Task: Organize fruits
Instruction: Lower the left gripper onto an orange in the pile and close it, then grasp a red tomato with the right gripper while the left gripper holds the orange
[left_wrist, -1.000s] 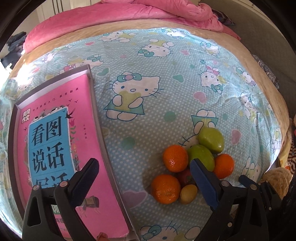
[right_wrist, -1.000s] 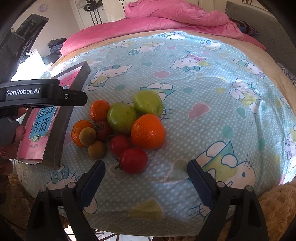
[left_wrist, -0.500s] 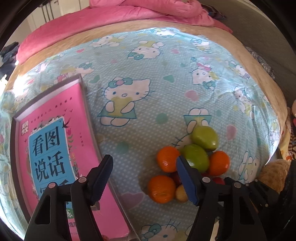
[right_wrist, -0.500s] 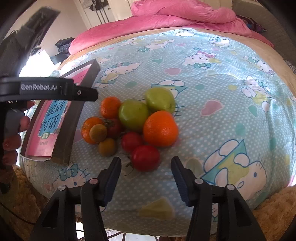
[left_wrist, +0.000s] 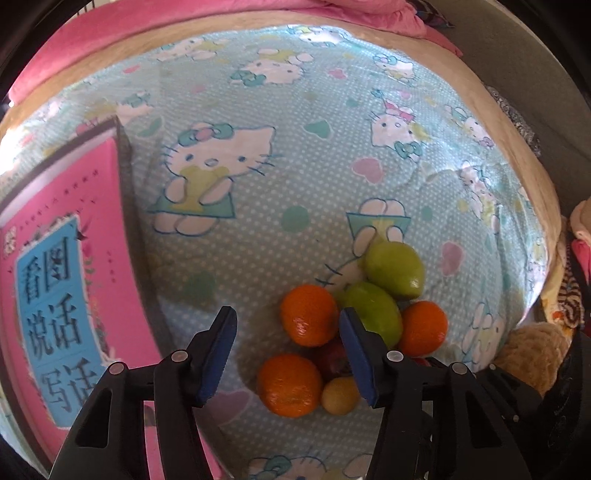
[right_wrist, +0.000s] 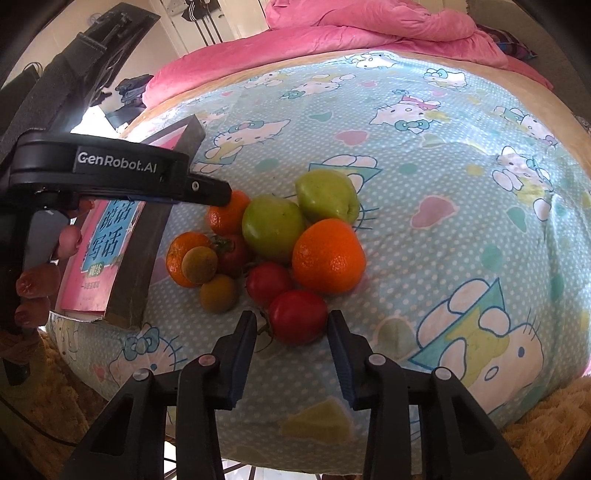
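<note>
A pile of fruit lies on the cartoon-cat bedsheet (left_wrist: 295, 177): two green fruits (right_wrist: 273, 227), three oranges, red tomatoes and two small brown-yellow fruits (right_wrist: 218, 293). My left gripper (left_wrist: 288, 350) hovers over the pile's left side, its jaws closing. One orange (left_wrist: 308, 315) shows just past its tips and another orange (left_wrist: 290, 384) between the fingers, neither touched. My right gripper (right_wrist: 291, 347) is closing around the nearest red tomato (right_wrist: 297, 321), which sits between the fingertips; the pads are not pressing on it. The right wrist view shows the left gripper (right_wrist: 218, 195) above the far-left orange (right_wrist: 227, 216).
A pink book (left_wrist: 55, 295) on a dark grey box (right_wrist: 140, 273) lies left of the fruit. A pink quilt (right_wrist: 332, 29) is bunched at the far end of the bed. The bed's near edge drops to a tan shaggy rug (right_wrist: 546, 435). A hand (right_wrist: 37, 277) grips the left handle.
Both grippers' jaws have narrowed a lot. The left gripper has shifted right, over the oranges. The right gripper stayed near the tomato, which now sits between its tips.
</note>
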